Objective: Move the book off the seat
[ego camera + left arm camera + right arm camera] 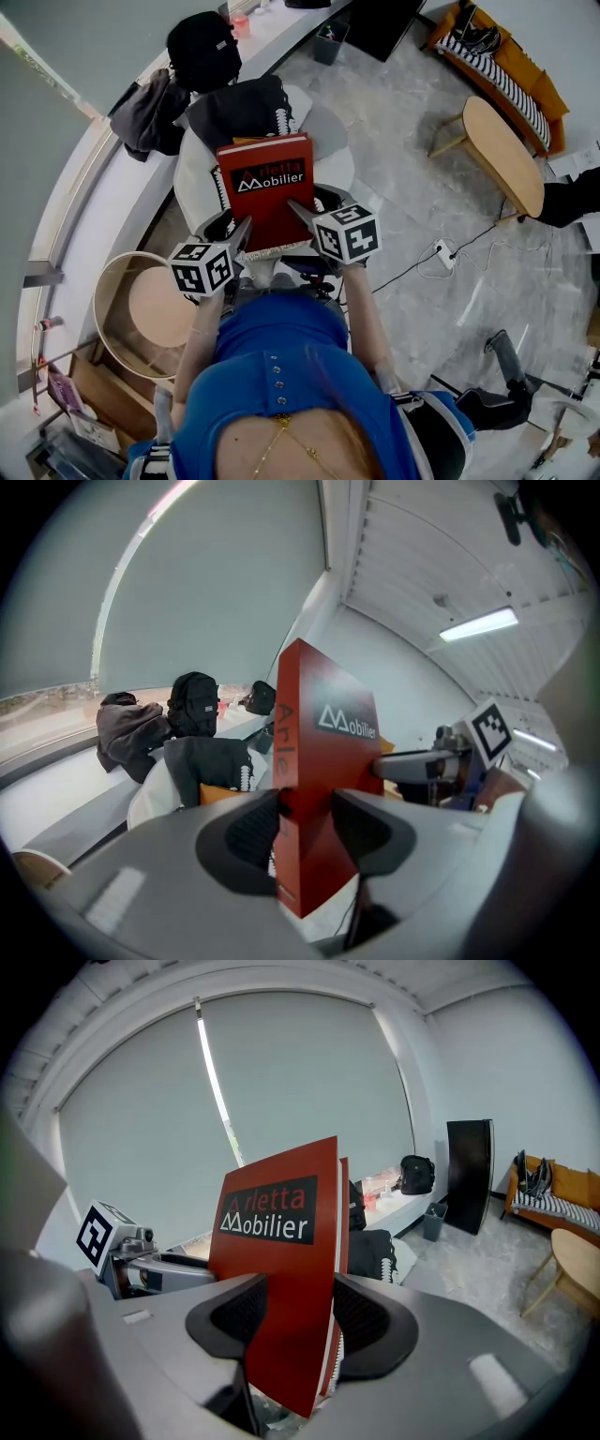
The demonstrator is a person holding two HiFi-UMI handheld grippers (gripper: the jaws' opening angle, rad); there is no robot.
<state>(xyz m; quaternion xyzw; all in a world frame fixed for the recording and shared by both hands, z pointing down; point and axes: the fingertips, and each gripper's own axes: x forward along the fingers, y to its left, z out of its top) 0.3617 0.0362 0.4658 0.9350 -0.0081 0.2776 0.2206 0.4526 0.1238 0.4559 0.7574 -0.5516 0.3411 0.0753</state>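
Red book with "Mobilier" on the cover is pinched at its near end from both sides. The left claw is clamped on the spine-side corner and the right claw on the other corner. The marker cubes hide that near edge in the head view. The book hangs over the white seat, far end by a black jacket. Can't tell if it's touching the seat, since it covers most of it.
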